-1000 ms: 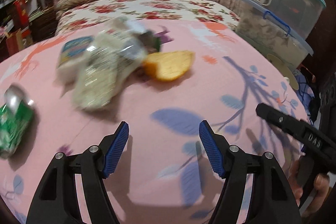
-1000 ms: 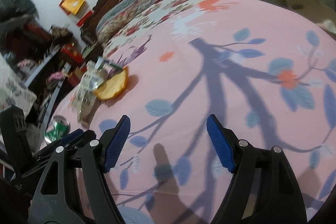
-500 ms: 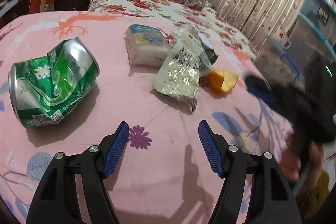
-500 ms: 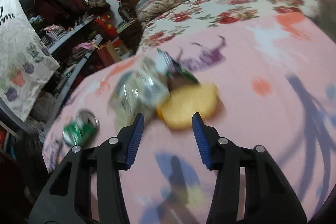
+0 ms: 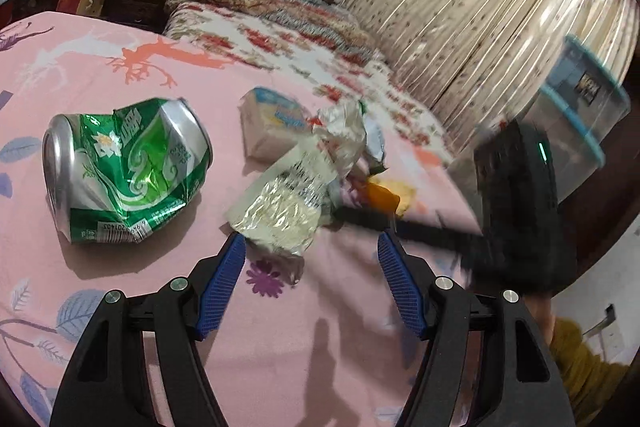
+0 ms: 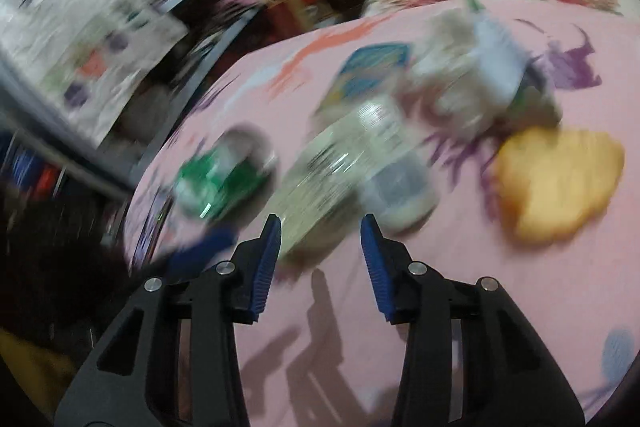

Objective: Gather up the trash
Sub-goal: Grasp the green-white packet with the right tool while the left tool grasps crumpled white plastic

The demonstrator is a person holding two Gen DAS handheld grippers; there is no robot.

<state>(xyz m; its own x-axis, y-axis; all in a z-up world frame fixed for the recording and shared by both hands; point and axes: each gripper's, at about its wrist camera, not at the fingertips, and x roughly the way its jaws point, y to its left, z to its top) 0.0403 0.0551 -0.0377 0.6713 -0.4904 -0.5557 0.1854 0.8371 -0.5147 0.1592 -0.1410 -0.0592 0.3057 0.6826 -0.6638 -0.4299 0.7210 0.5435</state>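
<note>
On the pink sheet (image 5: pixel 120 307) lie a crushed green can (image 5: pixel 124 171), a silver foil wrapper (image 5: pixel 288 203), a tissue pack (image 5: pixel 272 123) and a yellow-orange scrap (image 5: pixel 384 197). My left gripper (image 5: pixel 310 247) is open just short of the wrapper, with nothing between its pads. The right wrist view is blurred: can (image 6: pixel 218 179), wrapper (image 6: pixel 344 163), tissue pack (image 6: pixel 372 71), scrap (image 6: pixel 556 183). My right gripper (image 6: pixel 320 227) is closing its jaws. The wrapper's near edge shows at its tips, and the pads do not press on it. It enters the left wrist view from the right as a dark blur (image 5: pixel 516 195).
Behind the trash is a bed with a floral quilt (image 5: pixel 280 39) and a wooden headboard. Curtains (image 5: pixel 480 7) and a clear storage box (image 5: pixel 580 131) stand at the right. Cluttered shelves (image 6: pixel 120 7) lie off the sheet's left edge. A yellow sleeve (image 5: pixel 576 367) shows at lower right.
Both views swung toward the trash pile and came closer. The right gripper's jaws narrowed markedly. The left gripper stayed open and now sits just before the wrapper.
</note>
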